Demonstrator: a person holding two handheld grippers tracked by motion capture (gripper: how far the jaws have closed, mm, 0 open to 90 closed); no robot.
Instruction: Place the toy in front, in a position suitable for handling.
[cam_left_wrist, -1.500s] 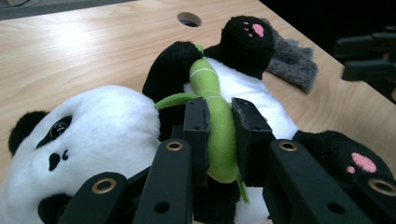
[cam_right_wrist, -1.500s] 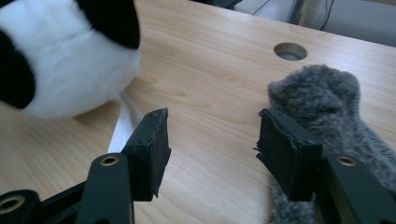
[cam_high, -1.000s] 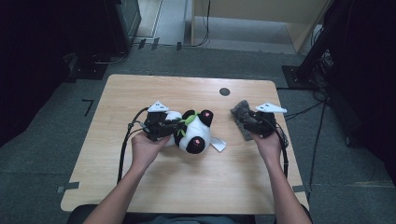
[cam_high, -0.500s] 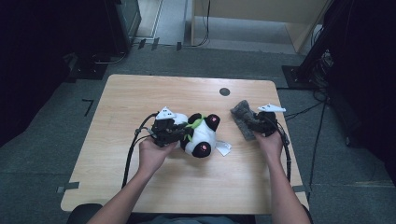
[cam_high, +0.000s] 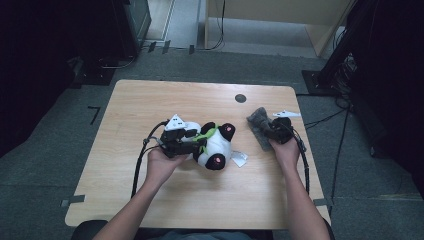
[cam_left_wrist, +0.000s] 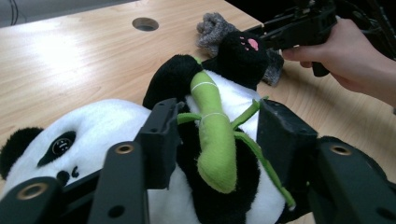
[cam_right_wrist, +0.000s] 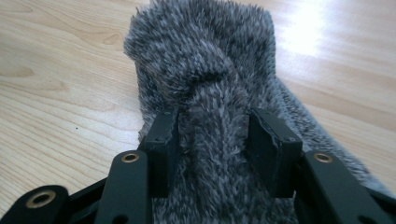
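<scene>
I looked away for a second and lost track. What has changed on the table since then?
The left gripper has just opened its jaws, which now stand apart around the panda's green stalk. The right gripper has sunk toward the table, its jaws closing further on the grey furry cloth. The panda barely moved.

Setting: lab or recording workspace, not a home.
- Tabletop: pale wood-grain, rounded corners, a round cable hole near its far edge.
- Floor: grey carpet tiles, with tape marks beside the tabletop.
- Surroundings: black equipment stands and dark cabinets at left and right, loose cables trailing over the floor, a light wooden cabinet base at the far side.
- Lighting: dim room, tabletop brightly lit from above.
</scene>
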